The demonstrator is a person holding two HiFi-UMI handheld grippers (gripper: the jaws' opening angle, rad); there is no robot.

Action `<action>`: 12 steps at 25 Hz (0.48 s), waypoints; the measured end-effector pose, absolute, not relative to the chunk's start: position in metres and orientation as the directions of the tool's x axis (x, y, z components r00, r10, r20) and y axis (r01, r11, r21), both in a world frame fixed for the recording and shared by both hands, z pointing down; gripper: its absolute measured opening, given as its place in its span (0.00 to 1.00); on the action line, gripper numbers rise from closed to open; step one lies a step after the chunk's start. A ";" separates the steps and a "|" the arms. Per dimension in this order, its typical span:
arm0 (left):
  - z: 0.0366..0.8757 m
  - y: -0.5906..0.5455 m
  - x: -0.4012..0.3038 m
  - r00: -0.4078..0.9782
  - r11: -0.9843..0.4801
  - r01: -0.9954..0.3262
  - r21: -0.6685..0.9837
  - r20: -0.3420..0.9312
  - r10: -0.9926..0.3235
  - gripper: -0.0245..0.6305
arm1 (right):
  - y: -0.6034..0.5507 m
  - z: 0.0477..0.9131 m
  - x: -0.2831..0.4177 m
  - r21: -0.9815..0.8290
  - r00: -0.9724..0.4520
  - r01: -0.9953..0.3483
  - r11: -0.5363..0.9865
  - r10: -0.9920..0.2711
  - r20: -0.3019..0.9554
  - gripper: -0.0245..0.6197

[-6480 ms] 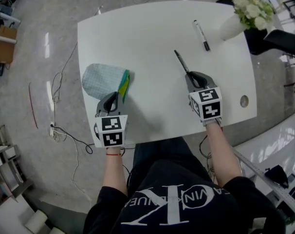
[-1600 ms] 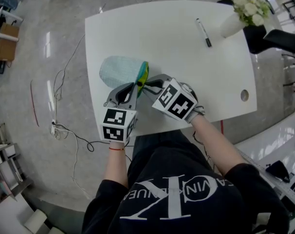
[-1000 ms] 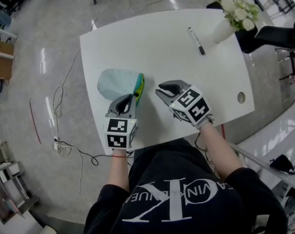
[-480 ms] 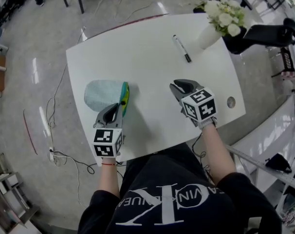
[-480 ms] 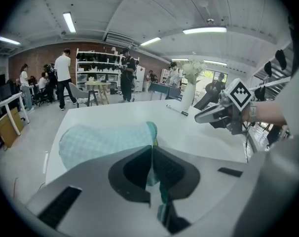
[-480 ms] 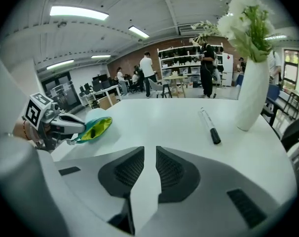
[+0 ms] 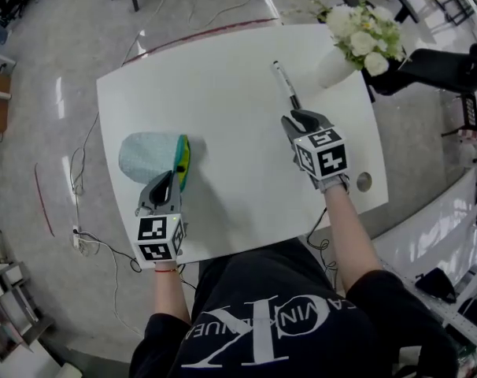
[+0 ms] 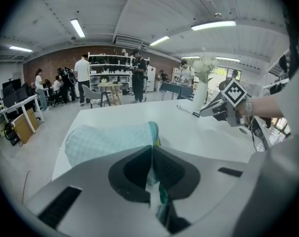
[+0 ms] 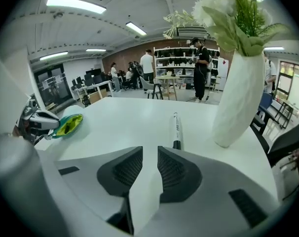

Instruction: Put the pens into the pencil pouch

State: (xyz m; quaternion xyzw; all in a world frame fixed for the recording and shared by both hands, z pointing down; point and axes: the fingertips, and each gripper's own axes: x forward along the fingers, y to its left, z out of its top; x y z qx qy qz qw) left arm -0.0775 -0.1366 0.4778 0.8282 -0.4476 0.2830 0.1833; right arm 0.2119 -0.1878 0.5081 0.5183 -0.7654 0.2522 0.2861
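Note:
A light blue pencil pouch [image 7: 148,154] lies at the table's left with its green-lined mouth [image 7: 181,162] facing right. My left gripper [image 7: 168,183] is shut on the pouch's near edge; the fabric shows pinched between its jaws [image 8: 154,184]. One black-and-white pen [image 7: 284,83] lies at the far right of the table, seen straight ahead in the right gripper view [image 9: 175,129]. My right gripper [image 7: 299,120] hovers just short of the pen's near end. Its jaws [image 9: 145,169] have just been opening, and nothing is between them.
A white vase [image 7: 333,65] of flowers stands close to the right of the pen [image 9: 238,102]. A round cable hole [image 7: 364,181] sits near the table's right edge. Cables trail on the floor to the left [image 7: 89,156]. People stand far back in the room.
My right gripper has left the pouch's mouth and moved right and away across the table to the pen, its jaws wider. The left gripper stays on the pouch.

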 end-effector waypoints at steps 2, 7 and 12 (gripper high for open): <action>0.476 -0.138 -0.078 0.424 -0.514 -0.857 0.046 0.630 -0.651 0.05 | -0.195 0.508 0.217 -0.078 -0.294 -0.938 0.339 -0.653 0.698 0.20; 0.473 -0.138 -0.078 0.398 -0.470 -0.881 0.052 0.619 -0.677 0.05 | -0.211 0.512 0.229 -0.019 -0.257 -0.939 0.343 -0.664 0.703 0.22; 0.470 -0.140 -0.081 0.374 -0.442 -0.896 0.047 0.616 -0.693 0.05 | -0.229 0.522 0.241 0.010 -0.216 -0.946 0.324 -0.653 0.726 0.24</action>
